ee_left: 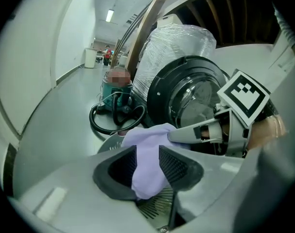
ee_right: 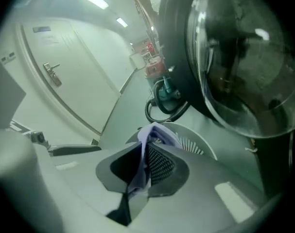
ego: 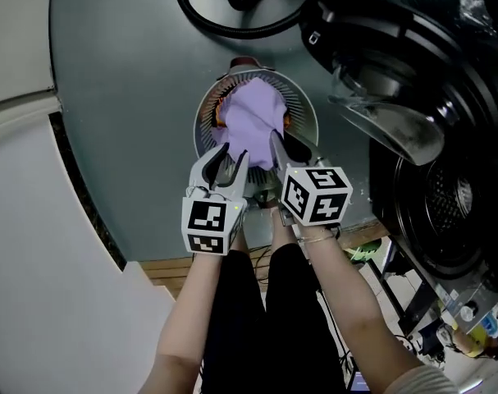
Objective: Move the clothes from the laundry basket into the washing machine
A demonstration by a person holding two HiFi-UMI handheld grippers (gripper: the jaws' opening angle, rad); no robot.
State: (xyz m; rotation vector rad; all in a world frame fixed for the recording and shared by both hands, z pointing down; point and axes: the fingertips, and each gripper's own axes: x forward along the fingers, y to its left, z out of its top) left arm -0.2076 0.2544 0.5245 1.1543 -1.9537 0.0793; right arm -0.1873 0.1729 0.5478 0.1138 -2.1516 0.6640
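Grey floor [ego: 117, 97] — round slatted basket [ego: 304, 107], soft lilac cloth [ego: 253, 113].

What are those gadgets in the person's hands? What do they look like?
Both are pale grey tongs. The left gripper and right gripper each carry a white cube printed with black square markers, and their two jaws are lined with dark gridded pads.

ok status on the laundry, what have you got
Left gripper and right gripper both shut on purple garment, above the laundry basket. Orange clothing beneath it in basket. Washer door open at right, path looks unobstructed.
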